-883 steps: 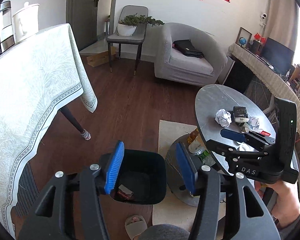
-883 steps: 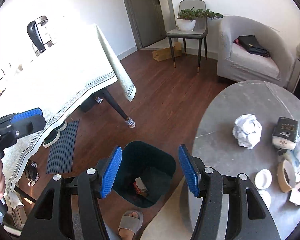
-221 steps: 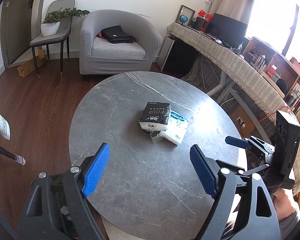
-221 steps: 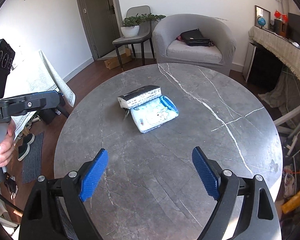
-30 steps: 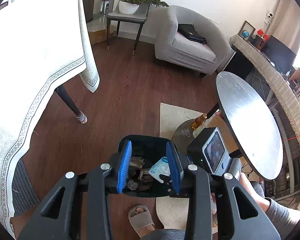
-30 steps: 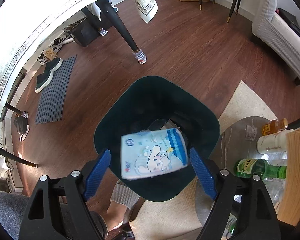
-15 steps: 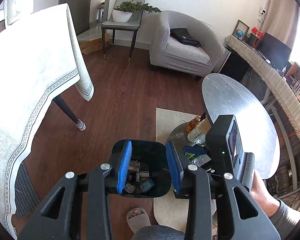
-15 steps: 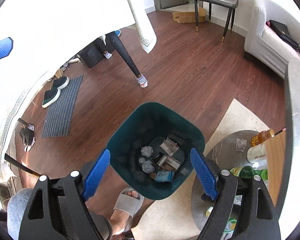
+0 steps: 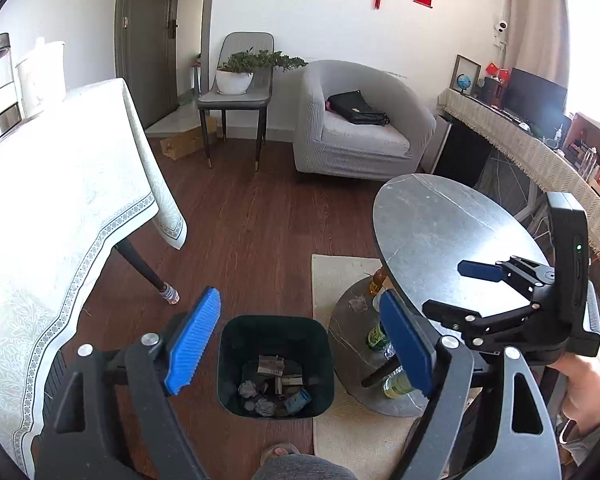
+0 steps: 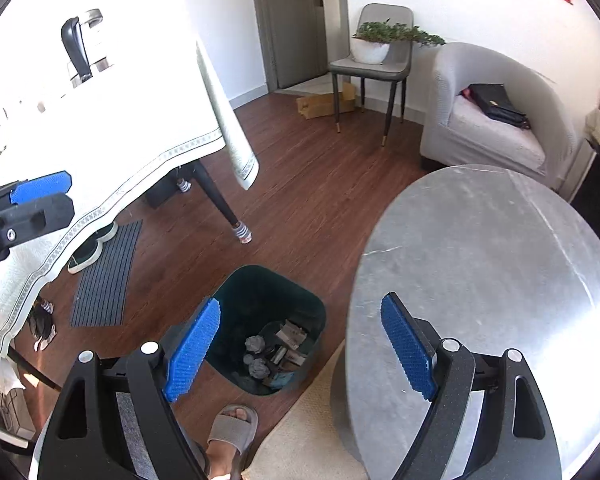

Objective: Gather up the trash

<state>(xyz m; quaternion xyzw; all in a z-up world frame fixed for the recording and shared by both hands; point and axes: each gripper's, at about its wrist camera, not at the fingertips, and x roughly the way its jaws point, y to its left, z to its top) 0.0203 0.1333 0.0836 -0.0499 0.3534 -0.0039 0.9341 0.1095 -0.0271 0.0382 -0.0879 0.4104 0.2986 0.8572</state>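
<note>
A dark green trash bin (image 9: 275, 334) stands on the wood floor beside the round grey table (image 9: 440, 232). It holds crumpled paper, small boxes and a blue tissue pack (image 9: 298, 399). It also shows in the right wrist view (image 10: 268, 292). My left gripper (image 9: 296, 344) is open and empty, held high above the bin. My right gripper (image 10: 300, 348) is open and empty, over the bin's edge and the table (image 10: 500, 264). The right gripper also shows in the left wrist view (image 9: 456, 288), and a left finger (image 10: 40, 188) shows in the right wrist view.
A dining table with a white cloth (image 9: 52, 216) stands at the left. A low round shelf with bottles (image 9: 374, 336) sits under the grey table on a beige rug (image 9: 340, 276). A grey armchair (image 9: 360, 128) and a chair with a plant (image 9: 236, 92) stand behind. My slippered foot (image 10: 232, 428) is near the bin.
The blue tissue pack fell from my right gripper into the bin. Both grippers have risen and tilted up; the left one has opened wide. The grey table top is back in view.
</note>
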